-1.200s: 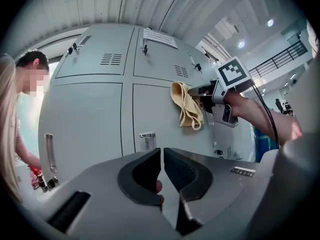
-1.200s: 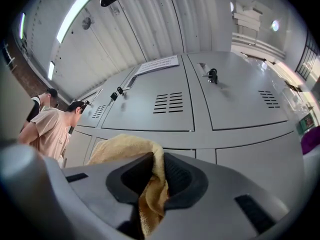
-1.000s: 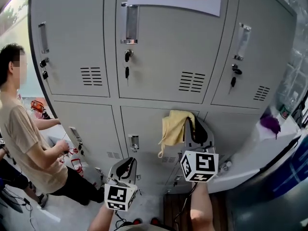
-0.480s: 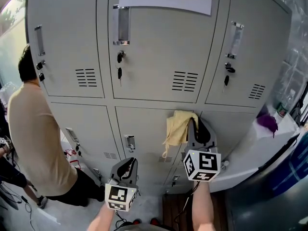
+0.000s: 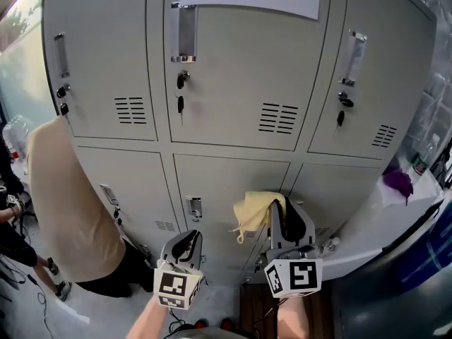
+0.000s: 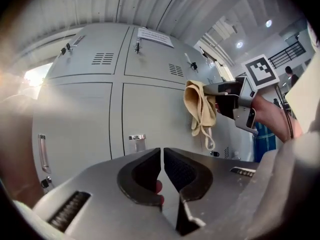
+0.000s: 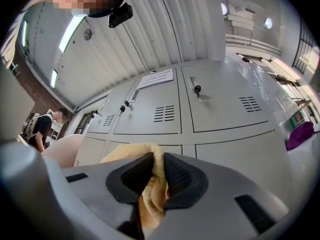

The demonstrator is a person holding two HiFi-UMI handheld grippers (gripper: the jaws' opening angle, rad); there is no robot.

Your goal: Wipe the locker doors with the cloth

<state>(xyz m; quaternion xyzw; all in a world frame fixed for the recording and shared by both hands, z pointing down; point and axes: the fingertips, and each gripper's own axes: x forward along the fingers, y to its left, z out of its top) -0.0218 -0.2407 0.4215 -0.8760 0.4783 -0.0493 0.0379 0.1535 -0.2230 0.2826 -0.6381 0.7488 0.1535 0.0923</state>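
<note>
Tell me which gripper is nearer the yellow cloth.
Right. The right gripper is shut on the yellow cloth; the left gripper hangs apart, lower and to its left, jaws together.

A workplace locker area: grey metal lockers (image 5: 233, 83) under a corrugated roof (image 7: 165, 29)

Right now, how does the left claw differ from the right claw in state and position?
The right claw is shut on the yellow cloth; the left claw is shut on nothing. The right claw holds the cloth up at the lower middle locker door; the left claw sits lower and further left, apart from the cloth. Both point toward the lockers.
</note>
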